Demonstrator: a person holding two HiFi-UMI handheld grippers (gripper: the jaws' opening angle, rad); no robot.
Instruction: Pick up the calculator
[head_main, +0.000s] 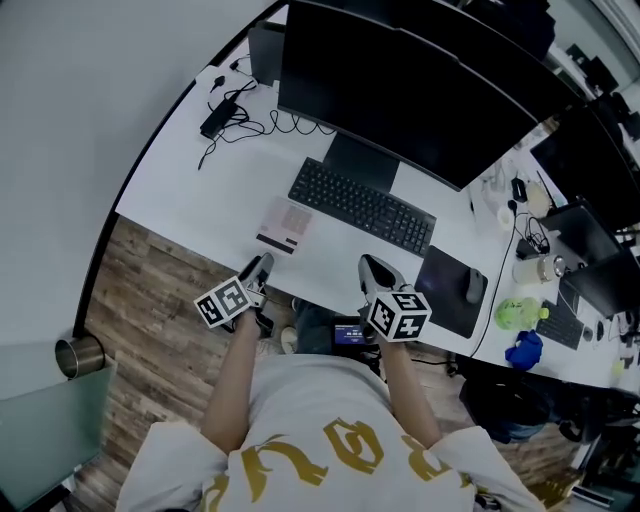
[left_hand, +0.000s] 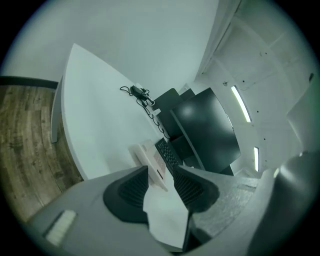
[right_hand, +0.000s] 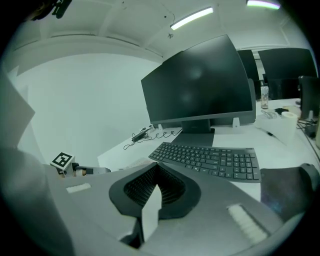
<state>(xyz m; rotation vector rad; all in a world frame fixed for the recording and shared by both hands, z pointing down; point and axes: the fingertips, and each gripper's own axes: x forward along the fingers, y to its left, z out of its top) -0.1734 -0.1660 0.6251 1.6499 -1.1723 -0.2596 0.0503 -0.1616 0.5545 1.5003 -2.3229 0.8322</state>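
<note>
1. This is an office: a long white table carries a wide dark monitor, a black keyboard and, just beside it, a calculator.
2. A mouse sits on a dark mouse pad.
3. A second keyboard lies at the neighbouring place.
4. Strip lights run along the ceiling.

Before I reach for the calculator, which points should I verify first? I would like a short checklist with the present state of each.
1. Left tongs open: ok, jaws apart, nothing held.
2. Calculator accessible: ok, it lies flat on the desk with nothing on top.
3. Left tongs aimed at it: ok, the calculator shows just ahead between the jaws.
4. Room beside the keyboard: cannot tell, the two lie very close.
5. Right tongs out of the way: ok, shut, empty, apart from the calculator.
</note>
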